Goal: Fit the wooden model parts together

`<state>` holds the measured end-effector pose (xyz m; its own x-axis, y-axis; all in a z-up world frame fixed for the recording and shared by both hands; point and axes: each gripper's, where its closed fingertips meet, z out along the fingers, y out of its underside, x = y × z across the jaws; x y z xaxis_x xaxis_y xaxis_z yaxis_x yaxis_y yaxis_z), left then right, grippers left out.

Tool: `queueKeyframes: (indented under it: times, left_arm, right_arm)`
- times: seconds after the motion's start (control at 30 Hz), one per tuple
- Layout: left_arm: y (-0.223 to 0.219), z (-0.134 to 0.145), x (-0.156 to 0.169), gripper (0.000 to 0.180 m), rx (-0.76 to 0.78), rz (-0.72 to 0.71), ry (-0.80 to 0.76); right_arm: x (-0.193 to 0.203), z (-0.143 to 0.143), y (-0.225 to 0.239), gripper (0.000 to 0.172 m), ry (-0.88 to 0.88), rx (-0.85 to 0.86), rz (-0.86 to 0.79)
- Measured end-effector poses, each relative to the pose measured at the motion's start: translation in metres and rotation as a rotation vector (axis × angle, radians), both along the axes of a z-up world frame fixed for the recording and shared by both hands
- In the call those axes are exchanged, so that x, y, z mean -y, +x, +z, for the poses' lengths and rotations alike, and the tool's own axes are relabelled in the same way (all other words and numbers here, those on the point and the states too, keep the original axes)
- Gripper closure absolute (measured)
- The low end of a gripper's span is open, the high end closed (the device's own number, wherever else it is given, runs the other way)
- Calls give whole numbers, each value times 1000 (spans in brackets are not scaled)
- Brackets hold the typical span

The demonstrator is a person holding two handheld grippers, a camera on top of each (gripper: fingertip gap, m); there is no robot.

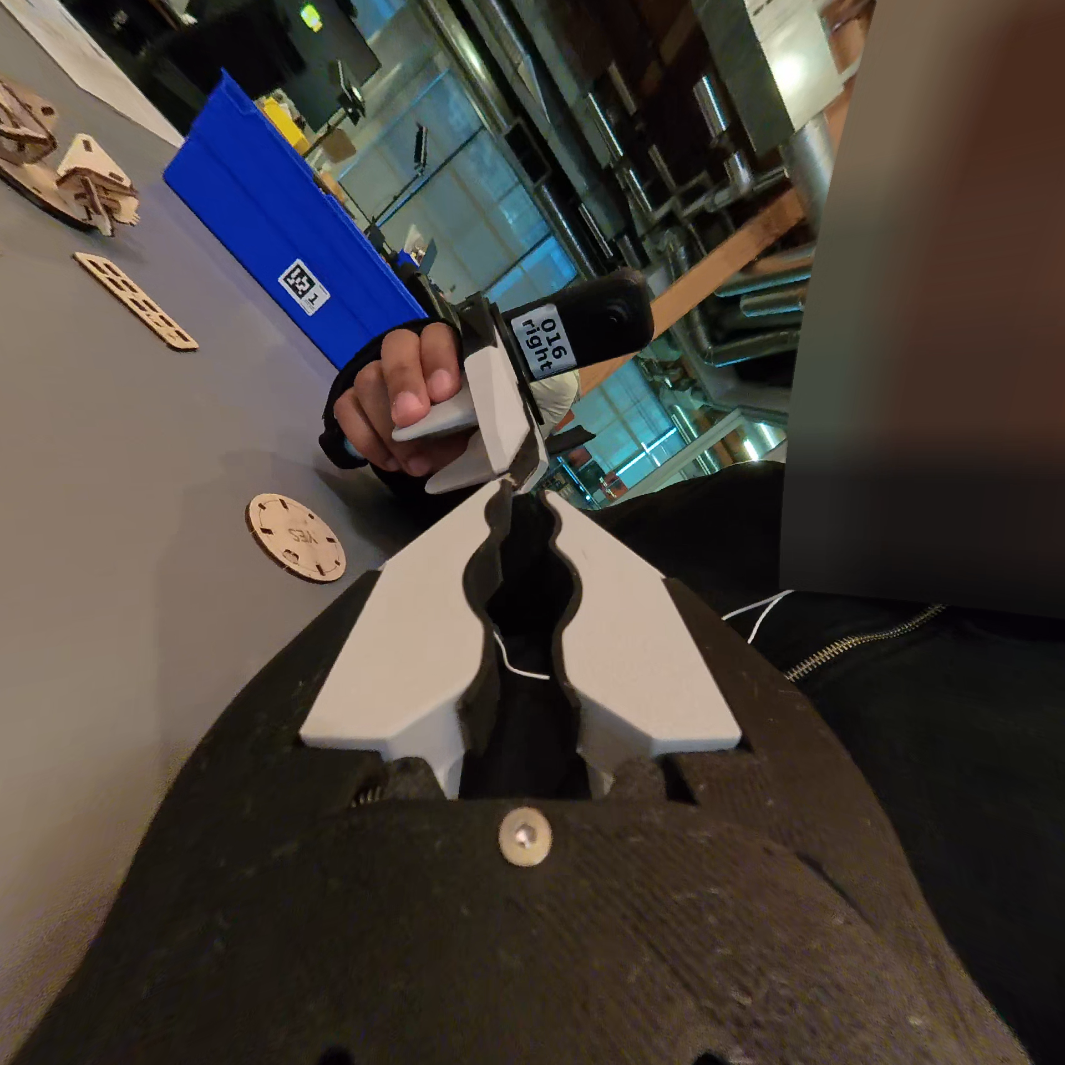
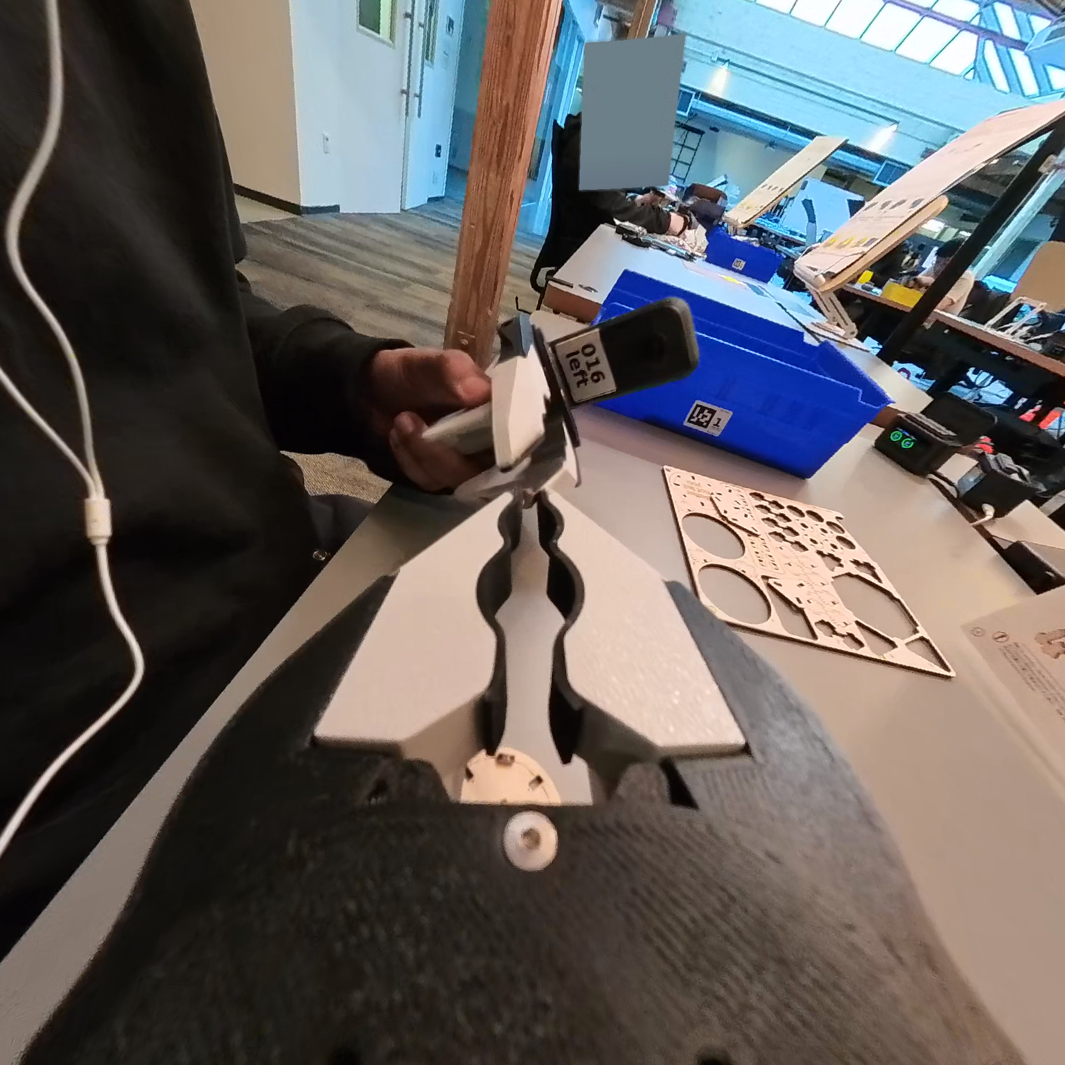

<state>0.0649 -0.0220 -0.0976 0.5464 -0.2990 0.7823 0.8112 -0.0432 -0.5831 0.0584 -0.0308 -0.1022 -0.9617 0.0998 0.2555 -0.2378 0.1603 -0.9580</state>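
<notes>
Small pale piece [image 2: 522, 502] sits exactly where the two grippers meet tip to tip, in the middle of both frames, above the near edge of the desk [image 2: 663, 501]. It is too tiny to say what it is, or which fingers press on it. The left gripper [image 1: 524, 493] and the right gripper [image 2: 527, 507] each have their fingers drawn almost together, with only a narrow slit between them. They point at each other, I think, so that both can reach the same small thing in the air, close to the person's body.

The left wrist view shows a round wooden disc [image 1: 297, 539] lying flat at middle left, a slotted wooden strip [image 1: 135, 299] and some assembled wooden parts [image 1: 92, 184] in the upper left, all well apart from the grippers. The right wrist view shows instead a plywood sheet [image 2: 801, 570] with many cut-out holes at middle right. A blue bin [image 2: 743, 380] behind appears in both views.
</notes>
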Motion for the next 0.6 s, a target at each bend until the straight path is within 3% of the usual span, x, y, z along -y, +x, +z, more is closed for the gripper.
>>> queueKeyframes:
  times: [0.6]
  left_arm:
    - [-5, -4, -2, 179, 99, 6, 35]
  right_arm:
    - [2, -2, -1, 168, 18, -22, -20]
